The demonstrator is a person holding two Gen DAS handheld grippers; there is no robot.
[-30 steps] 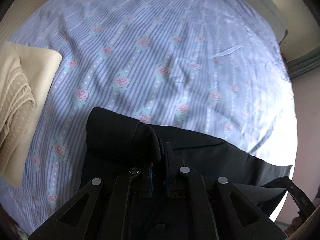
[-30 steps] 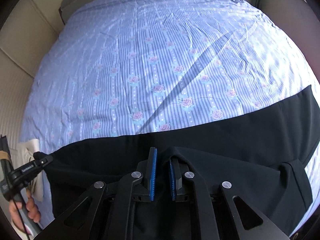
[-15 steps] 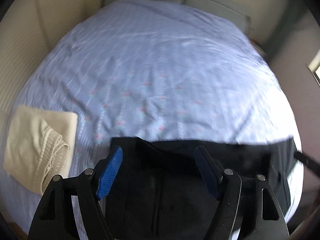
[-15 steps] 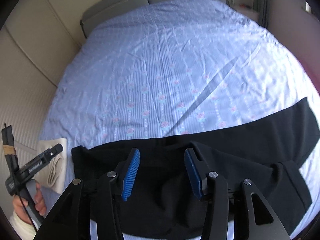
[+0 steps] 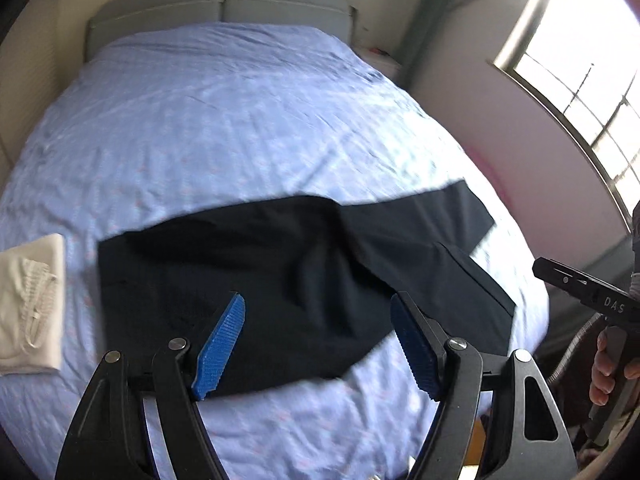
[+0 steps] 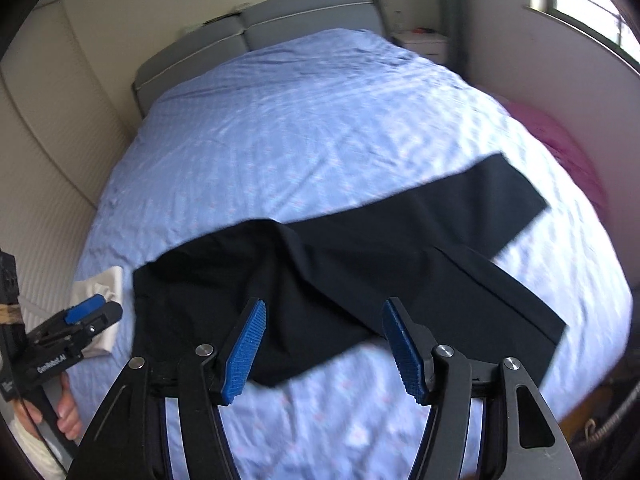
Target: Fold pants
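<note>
Black pants lie flat across the near part of the bed, waist to the left, two legs spreading rightward. A folded cream garment sits on the sheet just left of the waist.

Left wrist view alone shows the window and my right hand on its handle. Right wrist view alone shows a white nightstand beside the grey headboard.

My left gripper: fingers well apart, nothing between them, clear of the cloth. My right gripper: fingers have just been opening, also apart and holding nothing.
</note>
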